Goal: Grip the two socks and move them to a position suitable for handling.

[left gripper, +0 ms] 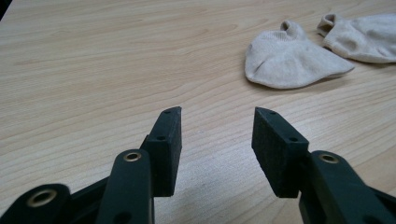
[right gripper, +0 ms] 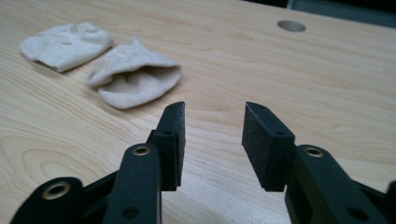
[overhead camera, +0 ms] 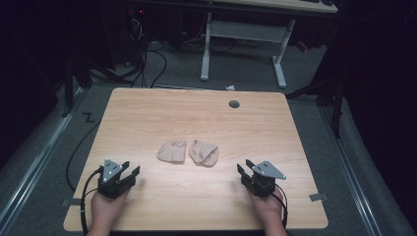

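Note:
Two small beige socks lie side by side at the middle of the wooden table (overhead camera: 147, 113): a left sock (overhead camera: 172, 151) (left gripper: 289, 60) (right gripper: 65, 44) and a right sock (overhead camera: 204, 153) (left gripper: 364, 37) (right gripper: 133, 79). My left gripper (overhead camera: 130, 169) (left gripper: 217, 114) rests near the front left of the table, open, with nothing between its jaws. At the front right, my right gripper (overhead camera: 244, 167) (right gripper: 214, 109) is open and holds nothing. Both grippers point toward the socks and stand well short of them.
A round cable hole (overhead camera: 234, 104) (right gripper: 291, 25) sits near the table's far edge. Beyond the table stand a white desk frame (overhead camera: 243, 34) and cables on the floor. Bare wood surrounds the socks on all sides.

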A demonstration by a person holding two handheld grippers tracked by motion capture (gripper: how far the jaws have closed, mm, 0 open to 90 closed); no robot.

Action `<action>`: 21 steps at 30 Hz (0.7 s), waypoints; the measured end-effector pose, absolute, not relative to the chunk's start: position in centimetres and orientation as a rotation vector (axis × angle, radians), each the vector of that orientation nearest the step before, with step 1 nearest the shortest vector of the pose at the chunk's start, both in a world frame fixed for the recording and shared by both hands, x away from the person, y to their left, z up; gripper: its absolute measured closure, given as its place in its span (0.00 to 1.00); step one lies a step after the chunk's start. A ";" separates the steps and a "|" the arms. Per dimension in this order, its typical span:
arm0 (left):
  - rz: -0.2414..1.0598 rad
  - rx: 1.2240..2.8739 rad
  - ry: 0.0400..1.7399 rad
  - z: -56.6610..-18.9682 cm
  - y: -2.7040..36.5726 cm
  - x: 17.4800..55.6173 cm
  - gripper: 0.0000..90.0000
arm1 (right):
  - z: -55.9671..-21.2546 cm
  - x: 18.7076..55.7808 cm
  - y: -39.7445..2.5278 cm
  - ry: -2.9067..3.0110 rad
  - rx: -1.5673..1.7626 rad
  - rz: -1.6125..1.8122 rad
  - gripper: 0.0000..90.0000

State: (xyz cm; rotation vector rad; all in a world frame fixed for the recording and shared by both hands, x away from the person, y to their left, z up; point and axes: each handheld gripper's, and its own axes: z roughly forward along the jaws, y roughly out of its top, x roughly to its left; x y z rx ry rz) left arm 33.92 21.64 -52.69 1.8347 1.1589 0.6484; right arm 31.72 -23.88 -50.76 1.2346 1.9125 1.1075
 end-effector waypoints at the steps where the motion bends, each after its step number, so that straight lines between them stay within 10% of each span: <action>1: 0.652 1.838 1.162 -52.7 21.6 34.0 0.59 | -50.8 31.7 -23.9 1.912 1.235 1.107 0.66; 21: 0.587 1.888 1.108 -52.3 21.3 33.7 0.57 | -51.3 31.4 -23.2 1.931 1.236 1.119 0.66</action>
